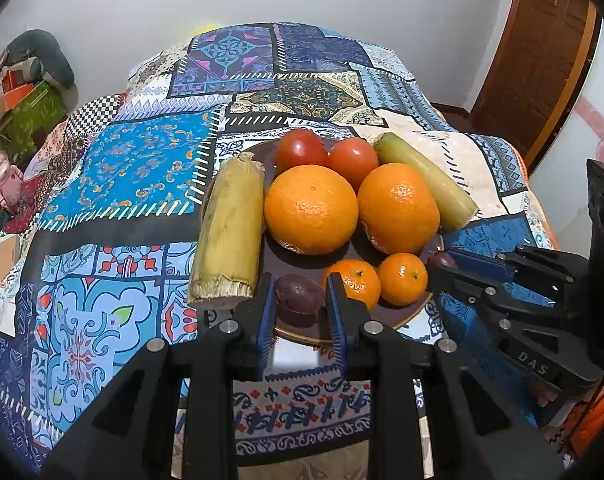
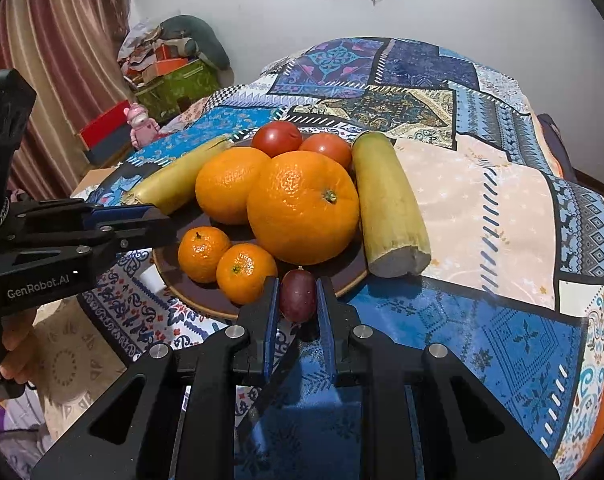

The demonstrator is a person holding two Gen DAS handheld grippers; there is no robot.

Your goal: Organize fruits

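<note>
My left gripper is clenched on a dark purple fruit over the plate's near edge; my right gripper grips a smaller purple fruit at the rim. I judge both are mid-placement; next, lower and release into bare spots. Two mandarins and the big oranges crowd close, cane pieces flank the plate

We note matt black plastic gripper frames, blue ribbed pads; glossy dimpled oranges; smooth shiny tomatoes; rough fibrous cane; patchwork cloth; glazed plate.
</note>
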